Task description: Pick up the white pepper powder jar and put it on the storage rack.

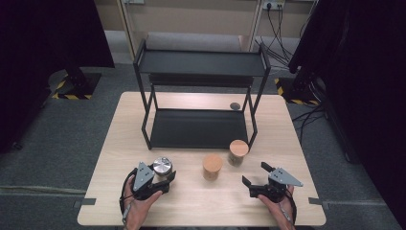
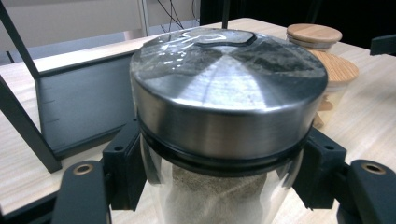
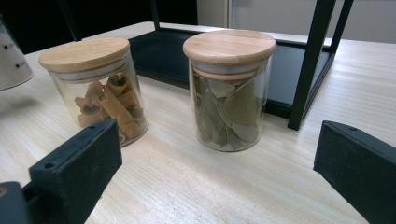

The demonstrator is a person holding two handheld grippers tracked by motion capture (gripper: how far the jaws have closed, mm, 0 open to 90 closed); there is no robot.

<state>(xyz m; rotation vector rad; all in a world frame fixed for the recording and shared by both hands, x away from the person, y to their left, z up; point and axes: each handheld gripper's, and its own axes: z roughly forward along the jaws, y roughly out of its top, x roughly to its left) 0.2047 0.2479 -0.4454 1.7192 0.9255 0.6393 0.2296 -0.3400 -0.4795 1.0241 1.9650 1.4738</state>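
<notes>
Jaws of left gripper (image 1: pixel 163 179) clamp steel-lidded jar (image 1: pixel 162 166); right gripper (image 1: pixel 256 178) gapes; no readable labels.

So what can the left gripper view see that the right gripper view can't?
Left gripper view: a metal-lidded jar holding a fine pale powder, seated between that gripper's jaws, which sit against its sides just under the lid.

Right gripper view: the contents of the two wooden-lidded jars, curled bark pieces and dried leaves, with its own jaws wide apart around nothing.

Both share the wooden lids, the black rack's lower shelf and the wooden table.
</notes>
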